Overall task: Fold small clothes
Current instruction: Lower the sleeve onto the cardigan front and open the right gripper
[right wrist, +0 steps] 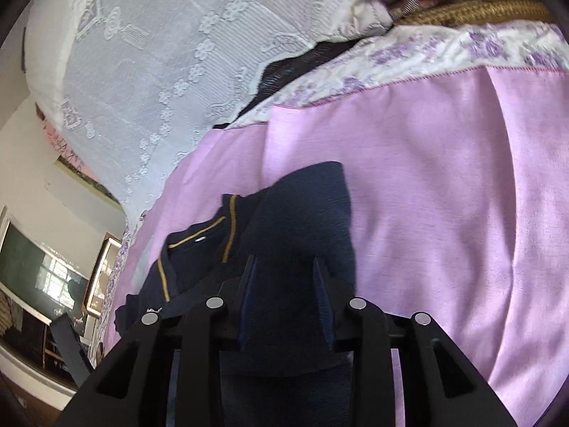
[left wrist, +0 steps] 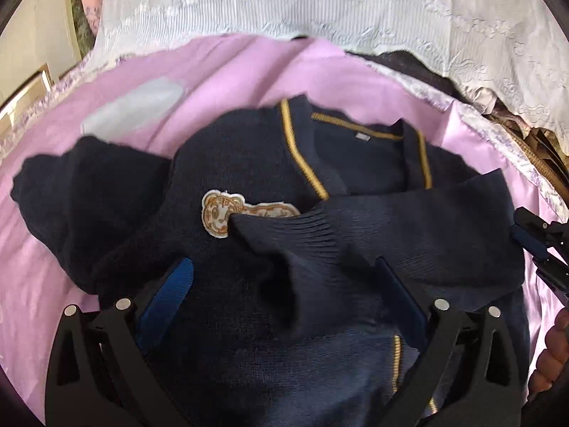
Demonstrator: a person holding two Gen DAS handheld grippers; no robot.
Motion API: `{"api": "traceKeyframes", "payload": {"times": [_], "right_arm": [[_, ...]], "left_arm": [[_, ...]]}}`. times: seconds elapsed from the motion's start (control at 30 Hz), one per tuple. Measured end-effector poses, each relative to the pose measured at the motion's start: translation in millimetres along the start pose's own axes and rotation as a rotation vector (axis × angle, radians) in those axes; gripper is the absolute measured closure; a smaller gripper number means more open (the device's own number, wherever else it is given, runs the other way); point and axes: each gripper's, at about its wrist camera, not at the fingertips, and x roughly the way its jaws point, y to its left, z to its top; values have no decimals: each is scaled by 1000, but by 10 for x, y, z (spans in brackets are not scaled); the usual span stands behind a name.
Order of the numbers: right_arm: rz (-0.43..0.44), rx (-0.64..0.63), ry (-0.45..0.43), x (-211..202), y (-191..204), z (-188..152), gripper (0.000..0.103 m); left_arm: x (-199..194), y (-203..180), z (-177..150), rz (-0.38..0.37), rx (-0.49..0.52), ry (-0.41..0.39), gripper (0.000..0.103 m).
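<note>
A small navy knit cardigan (left wrist: 249,163) with yellow trim and a tiger patch (left wrist: 217,215) lies on a pink sheet (left wrist: 231,67). One ribbed sleeve (left wrist: 373,224) lies folded across its front; the other sleeve (left wrist: 64,185) spreads to the left. My left gripper (left wrist: 284,270) is open, its blue pads wide apart over the cardigan's lower front, holding nothing. My right gripper (right wrist: 284,267) has its jaws partly closed around a raised fold of the cardigan (right wrist: 306,213). It also shows at the right edge of the left wrist view (left wrist: 540,245).
White lace bedding (left wrist: 320,3) is piled at the back of the bed. A woven basket (right wrist: 480,10) stands at the far right corner. The bed's left edge drops to a room with framed pictures (right wrist: 103,270).
</note>
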Motion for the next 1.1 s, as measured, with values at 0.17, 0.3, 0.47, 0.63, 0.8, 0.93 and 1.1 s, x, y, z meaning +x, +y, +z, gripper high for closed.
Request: {"api": "traceKeyframes", "payload": {"times": [0.17,0.3,0.47,0.63,0.8,0.93,1.1], "right_arm": [[41,108,49,184,-308,2,89],[51,140,0,92,-276,1,82],[33,31,-97,-27,13,125,68],[-10,0,-62,245,-50,271,72],[49,105,8,482,-427,392,103],[100,174,-42,276,-469,352,97],[90,49,-46,-13,-205,120,79]], "left_arm": [[-26,10,-41,8,11,-17,4],[-90,8,-73,18,11,-42,4],[-84,53,-69,5,-3,-38,4],[-39,-46,-82,69,39,-35,4],[-22,-39,-76,75,40,-34,4],[-21,-31,-80,70,37,-37,4],[-37,2,-81,49,27,-41,4]]}}
